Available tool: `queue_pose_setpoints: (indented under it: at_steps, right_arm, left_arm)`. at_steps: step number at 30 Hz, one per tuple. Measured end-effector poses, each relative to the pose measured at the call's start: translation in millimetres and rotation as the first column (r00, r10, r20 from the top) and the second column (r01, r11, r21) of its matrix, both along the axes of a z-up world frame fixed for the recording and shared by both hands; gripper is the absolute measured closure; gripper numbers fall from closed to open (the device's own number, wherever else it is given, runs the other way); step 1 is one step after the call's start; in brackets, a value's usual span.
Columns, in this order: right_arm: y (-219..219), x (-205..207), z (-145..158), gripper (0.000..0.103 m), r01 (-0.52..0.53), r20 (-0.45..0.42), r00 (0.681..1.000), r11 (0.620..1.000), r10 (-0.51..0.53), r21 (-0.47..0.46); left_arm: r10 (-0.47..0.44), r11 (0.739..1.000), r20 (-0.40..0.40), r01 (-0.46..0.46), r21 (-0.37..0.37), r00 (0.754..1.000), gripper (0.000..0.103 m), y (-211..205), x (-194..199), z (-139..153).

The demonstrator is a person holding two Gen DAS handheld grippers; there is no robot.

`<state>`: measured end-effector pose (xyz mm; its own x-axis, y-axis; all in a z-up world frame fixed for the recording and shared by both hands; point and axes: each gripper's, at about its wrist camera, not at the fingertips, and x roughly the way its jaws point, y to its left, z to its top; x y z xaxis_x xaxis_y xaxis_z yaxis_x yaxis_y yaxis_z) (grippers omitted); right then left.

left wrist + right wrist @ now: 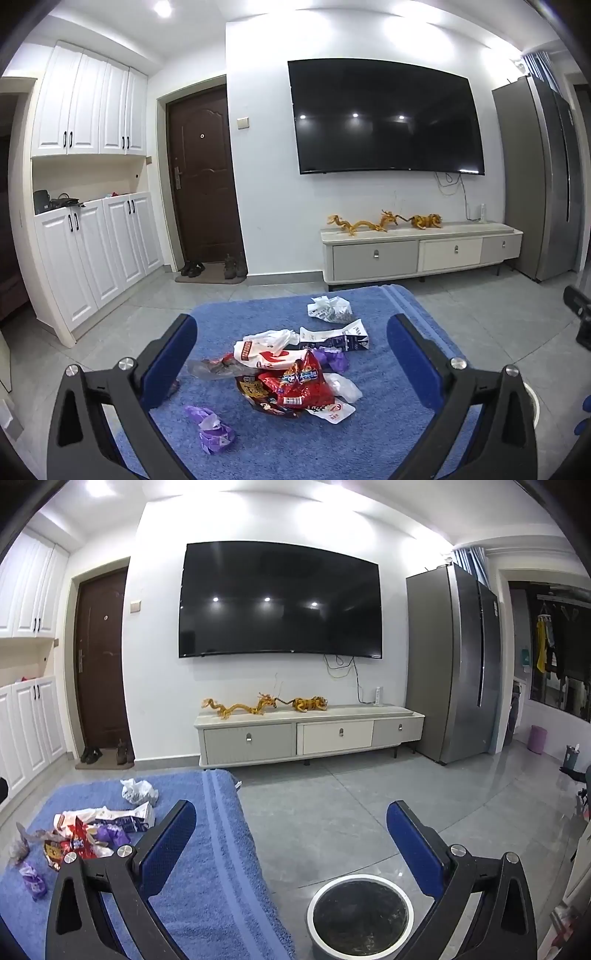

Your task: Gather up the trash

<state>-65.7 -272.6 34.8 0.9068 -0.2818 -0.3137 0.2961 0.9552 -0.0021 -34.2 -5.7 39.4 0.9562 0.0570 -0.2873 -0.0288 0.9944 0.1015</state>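
A living room with a wall TV (384,118) faces us; the trash pile (291,373) lies on the blue towel (280,450) over the desk. Our left tool (291,363) hovers wide open above it, our right tool (291,843) spread empty over the bin (360,915). We judge that crinkly wrappers may slip loose

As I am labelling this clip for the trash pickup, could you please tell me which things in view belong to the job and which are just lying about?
Part of the job:
red snack bag
purple wrapper
crumpled white bag
flattened carton
trash bin
left tool, open
right tool, open

Just lying about:
blue towel
dragon figurine
TV
shoes
refrigerator
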Motion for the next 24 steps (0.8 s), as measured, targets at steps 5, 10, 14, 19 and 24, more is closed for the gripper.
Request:
queue_pose_setpoints:
  at_steps: [5,10,14,19,24]
  right_arm:
    - [-4.8,-0.8,-2.9,0.000,-0.015,0.009,1.000,1.000,0.015,0.021]
    - [-8.9,4.2,-5.9,0.000,0.001,-0.001,1.000,1.000,-0.001,0.014]
    - [-10.0,3.4,-2.9,0.000,-0.004,-0.001,1.000,1.000,0.004,0.016]
    - [-7.3,5.1,-3.0,0.000,-0.014,0.008,1.000,1.000,0.014,0.000]
    - [-8.8,6.2,-2.0,0.000,-0.013,0.012,1.000,1.000,0.013,0.016]
  left_arm:
    - [-0.006,1.000,0.002,0.006,0.012,1.000,0.000,-4.3,0.9,-0.5]
    - [-0.020,1.000,-0.003,0.020,0.023,1.000,0.000,-8.9,3.2,1.0]
    - [-0.021,1.000,0.010,0.021,0.021,1.000,0.000,-9.8,3.6,3.0]
    - [-0.015,1.000,0.015,0.015,0.009,1.000,0.000,-7.6,7.8,5.0]
    - [-0.024,1.000,0.003,0.024,-0.005,1.000,0.000,-4.5,13.5,3.8]
